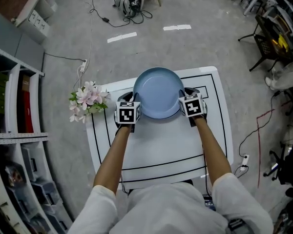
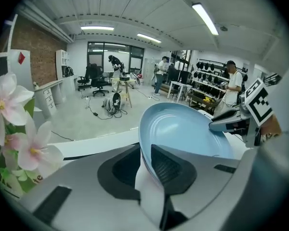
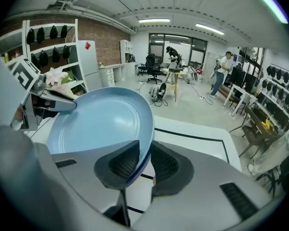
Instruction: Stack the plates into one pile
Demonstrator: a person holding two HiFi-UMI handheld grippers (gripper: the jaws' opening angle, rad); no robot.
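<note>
A light blue plate (image 1: pixel 158 91) lies at the far middle of the white table (image 1: pixel 161 150), and I cannot tell whether another plate sits under it. My left gripper (image 1: pixel 135 97) is at its left edge. In the left gripper view the plate (image 2: pixel 183 129) has its rim pinched between the pads, so this gripper (image 2: pixel 145 165) is shut on it. My right gripper (image 1: pixel 186 95) is at the plate's right edge. In the right gripper view the rim of the plate (image 3: pixel 101 124) runs between the jaws of this gripper (image 3: pixel 144 165), with a thin gap to the lower pad.
A bunch of pink and white flowers (image 1: pixel 88 100) stands at the table's left edge, close to the left gripper. Shelving (image 1: pixel 14 106) lines the left side. Cables (image 1: pixel 102 18) and gear lie on the floor beyond. Several people stand far off in the room.
</note>
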